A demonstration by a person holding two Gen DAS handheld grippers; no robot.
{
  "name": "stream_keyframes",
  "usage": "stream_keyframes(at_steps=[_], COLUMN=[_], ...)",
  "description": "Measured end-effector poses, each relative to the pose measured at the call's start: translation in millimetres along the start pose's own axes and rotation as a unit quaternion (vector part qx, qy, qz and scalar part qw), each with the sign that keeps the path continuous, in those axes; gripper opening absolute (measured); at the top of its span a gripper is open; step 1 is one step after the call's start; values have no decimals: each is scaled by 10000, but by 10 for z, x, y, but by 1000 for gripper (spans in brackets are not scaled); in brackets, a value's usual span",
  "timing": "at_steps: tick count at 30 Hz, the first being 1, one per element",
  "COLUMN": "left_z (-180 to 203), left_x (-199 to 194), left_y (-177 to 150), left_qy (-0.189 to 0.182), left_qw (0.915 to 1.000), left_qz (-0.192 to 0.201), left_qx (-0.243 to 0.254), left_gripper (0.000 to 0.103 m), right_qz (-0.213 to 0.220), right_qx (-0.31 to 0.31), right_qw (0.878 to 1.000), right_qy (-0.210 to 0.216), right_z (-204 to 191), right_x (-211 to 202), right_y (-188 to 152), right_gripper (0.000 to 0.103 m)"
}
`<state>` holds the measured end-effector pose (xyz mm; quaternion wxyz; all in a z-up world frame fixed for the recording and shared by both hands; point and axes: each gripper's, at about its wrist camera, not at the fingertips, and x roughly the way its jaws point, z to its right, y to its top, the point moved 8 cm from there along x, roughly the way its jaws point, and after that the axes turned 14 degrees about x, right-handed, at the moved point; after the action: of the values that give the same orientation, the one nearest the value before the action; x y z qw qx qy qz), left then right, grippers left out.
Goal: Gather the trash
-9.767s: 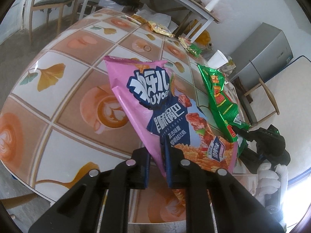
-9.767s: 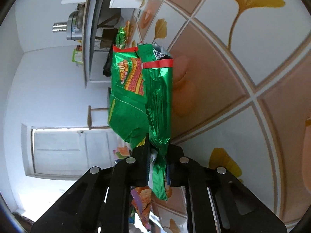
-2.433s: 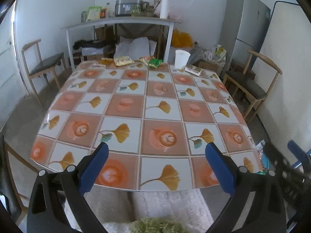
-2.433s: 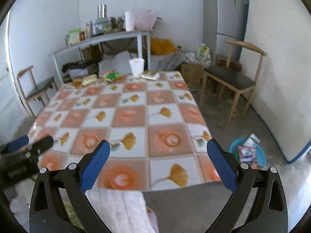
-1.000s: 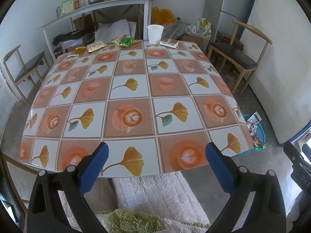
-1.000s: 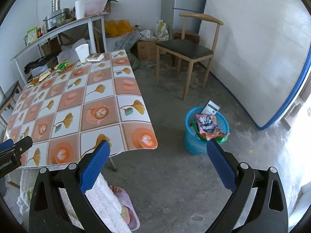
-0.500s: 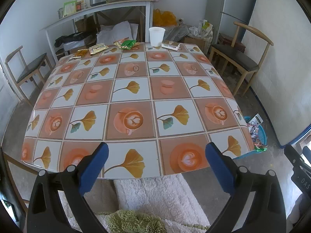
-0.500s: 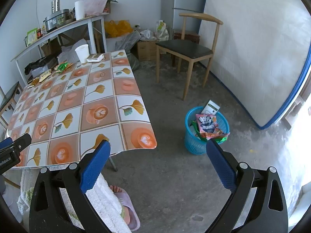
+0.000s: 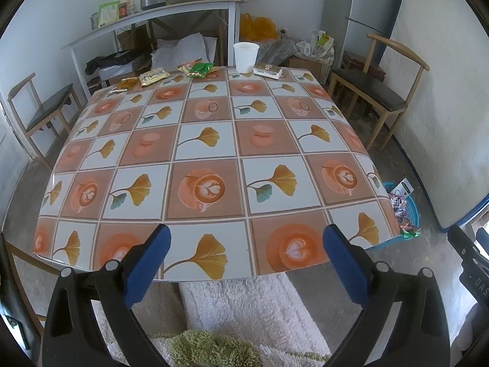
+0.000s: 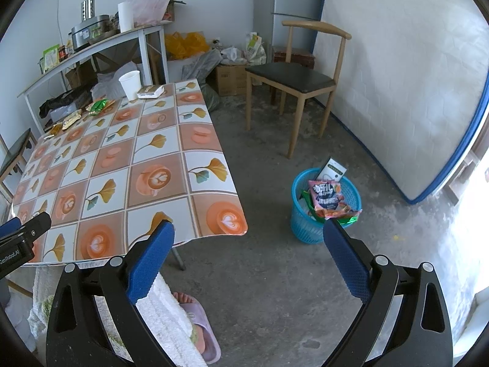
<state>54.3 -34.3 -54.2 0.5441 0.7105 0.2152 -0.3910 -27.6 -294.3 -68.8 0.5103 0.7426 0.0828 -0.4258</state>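
Observation:
The blue trash basket stands on the floor right of the table, and the pink snack bag lies on top in it with a green bag under it. The same basket peeks out past the table's right corner in the left wrist view. Several wrappers lie along the table's far edge: a green packet, a yellow packet, a white packet and a paper cup. My left gripper is open over the near table edge. My right gripper is open and empty, above the floor.
The tiled-pattern table fills the left wrist view. A wooden chair stands at the right, another chair at the left. A shelf table with kitchenware lines the back wall. A foot in a slipper is below.
Both grippers held snack bags about ten seconds ago; now both are open and empty and the bags lie in the basket. In the last second the left view crept slightly closer to the table.

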Motion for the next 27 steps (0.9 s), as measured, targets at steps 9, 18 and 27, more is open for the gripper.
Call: stream_keyframes(at_steps=[9,18,27], left_z=[-7,-6,-10], left_x=[-1,0,1], left_y=[4,3,7], left_qy=[4,14,18], left_qw=[10000,10000,10000], left_qz=[2,0,0], left_qx=[1,5,13], left_gripper=[98,97,97], right_qz=[-4,-32,-30], right_qx=[-4,-17,-16], right_qw=[10000,10000,10000], right_qy=[-4,18,13], right_z=[-5,-58,-58], right_x=[-3,-8,-10], right_y=[-6,-12,-17], right_gripper=[93,92,92])
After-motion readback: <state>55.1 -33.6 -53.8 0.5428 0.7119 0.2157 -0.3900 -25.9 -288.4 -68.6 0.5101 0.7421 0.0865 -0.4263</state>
